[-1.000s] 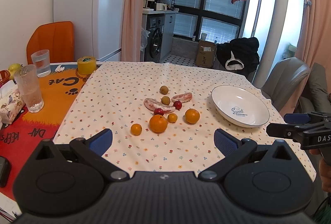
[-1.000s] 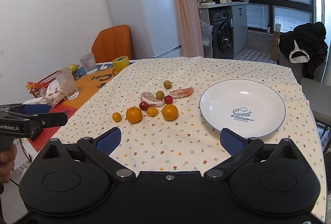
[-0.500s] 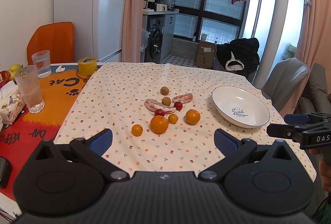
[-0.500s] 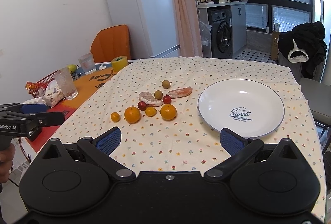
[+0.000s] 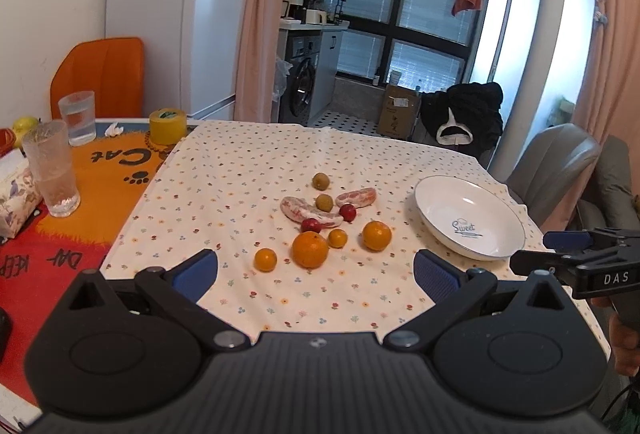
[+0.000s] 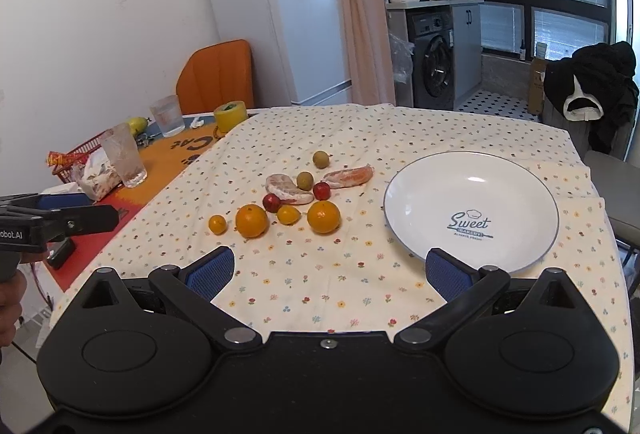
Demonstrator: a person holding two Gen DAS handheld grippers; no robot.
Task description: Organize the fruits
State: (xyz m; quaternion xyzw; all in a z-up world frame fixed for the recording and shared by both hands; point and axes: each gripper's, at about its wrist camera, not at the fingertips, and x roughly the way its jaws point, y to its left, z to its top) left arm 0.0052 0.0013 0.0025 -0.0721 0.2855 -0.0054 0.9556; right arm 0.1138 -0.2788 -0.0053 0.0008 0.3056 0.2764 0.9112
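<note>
Loose fruit lies in a cluster mid-table on the flowered cloth: a big orange (image 5: pixel 310 249) (image 6: pixel 251 220), a second orange (image 5: pixel 376 235) (image 6: pixel 323 216), two small yellow-orange fruits, two red ones, two brownish-green ones and two peeled pomelo segments (image 5: pixel 308 211) (image 6: pixel 287 189). A white plate (image 5: pixel 436 209) (image 6: pixel 404 193) printed "Sweet" sits empty to the right of them. My left gripper (image 5: pixel 316 272) is open, short of the fruit near the table's front. My right gripper (image 6: pixel 328 270) is open too, in front of the plate's near rim. Nothing is between either pair of fingers.
On the orange mat at the left stand two glasses (image 5: pixel 51 169) (image 6: pixel 122 161), a yellow tape roll (image 5: pixel 168 121), a tissue pack and a red basket. An orange chair (image 5: pixel 96 77) and a grey chair (image 5: pixel 556 165) flank the table.
Both grippers have drifted slightly forward towards the table, so fruit and plate sit a little nearer in view. Both stay open and nothing on the table has moved.
</note>
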